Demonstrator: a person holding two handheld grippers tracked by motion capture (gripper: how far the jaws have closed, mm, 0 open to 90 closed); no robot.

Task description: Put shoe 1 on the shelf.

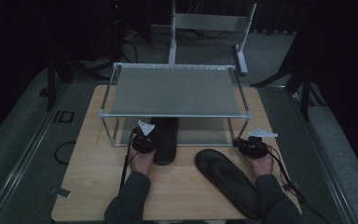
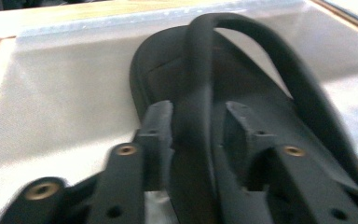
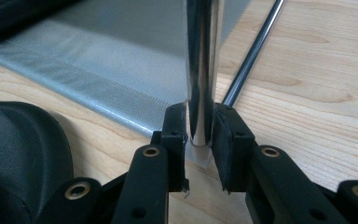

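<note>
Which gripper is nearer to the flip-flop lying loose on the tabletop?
Right. The right gripper clamps the rack's front leg, just beside the loose flip-flop. The left gripper is farther away, holding the strap of the other flip-flop.

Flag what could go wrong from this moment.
1. The left gripper holds the flip-flop only by its strap; the sandal may swing or slip as it goes onto the lower shelf.
2. The right gripper clamps the rack's front leg; a pull could drag the rack toward the second flip-flop.
</note>
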